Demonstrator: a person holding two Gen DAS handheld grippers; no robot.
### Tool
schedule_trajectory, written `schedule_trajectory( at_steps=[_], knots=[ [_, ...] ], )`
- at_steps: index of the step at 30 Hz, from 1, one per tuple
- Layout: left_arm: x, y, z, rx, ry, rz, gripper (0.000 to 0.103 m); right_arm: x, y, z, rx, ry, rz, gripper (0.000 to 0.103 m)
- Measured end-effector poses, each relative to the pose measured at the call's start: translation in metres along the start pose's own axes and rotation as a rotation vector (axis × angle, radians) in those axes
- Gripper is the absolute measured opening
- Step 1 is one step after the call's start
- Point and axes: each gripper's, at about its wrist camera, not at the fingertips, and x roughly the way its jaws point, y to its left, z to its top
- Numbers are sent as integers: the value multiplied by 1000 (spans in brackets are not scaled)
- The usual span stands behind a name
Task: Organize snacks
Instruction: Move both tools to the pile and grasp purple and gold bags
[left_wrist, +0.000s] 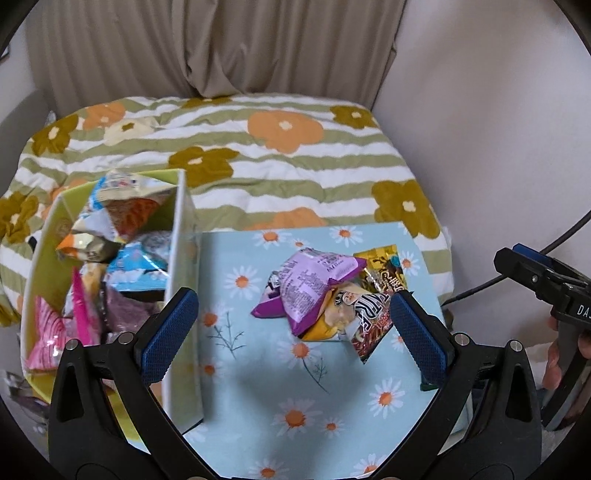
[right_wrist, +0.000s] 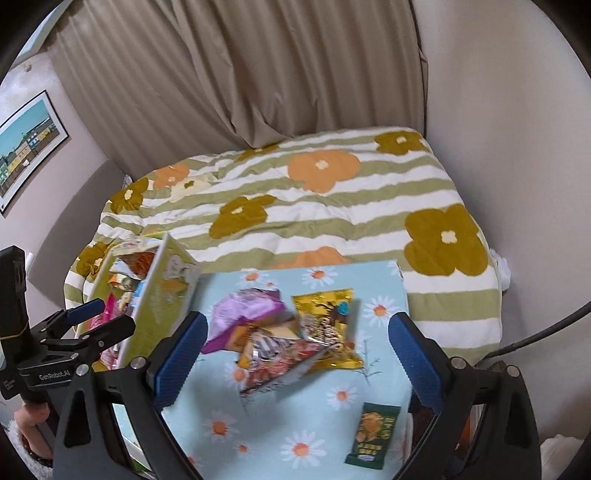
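A pile of snack packets lies on the daisy-print board (left_wrist: 266, 369) (right_wrist: 373, 291): a purple packet (left_wrist: 310, 288) (right_wrist: 243, 314) on top, a yellow and red one (left_wrist: 354, 317) (right_wrist: 273, 354) under it, and a gold one (left_wrist: 384, 266) (right_wrist: 328, 325) behind. A small green packet (right_wrist: 375, 435) lies apart, near the front right. The pale green box (left_wrist: 181, 258) (right_wrist: 162, 302) at the left holds several packets (left_wrist: 122, 236). My left gripper (left_wrist: 295, 339) hangs open over the board, near the pile and the box wall. My right gripper (right_wrist: 295, 354) is open above the pile, holding nothing.
The board rests on a bed with a green-striped flowered cover (left_wrist: 280, 162) (right_wrist: 332, 206). A beige curtain (right_wrist: 229, 74) hangs behind and a plain wall (left_wrist: 480, 129) closes the right side. A black cable (right_wrist: 535, 332) runs at the right. A framed picture (right_wrist: 29, 140) hangs at the left.
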Motion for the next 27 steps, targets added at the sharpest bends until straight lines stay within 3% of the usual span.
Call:
schedule_trajectory(
  at_steps=[10, 18, 27],
  knots=[
    [76, -21, 10, 69, 157, 10, 102, 63, -39, -6, 78, 143, 12, 98],
    [146, -16, 12, 126, 300, 16, 102, 130, -51, -15, 145, 277, 31, 98],
    [195, -22, 12, 200, 394, 25, 102, 185, -51, -22, 172, 399, 45, 98]
  ],
)
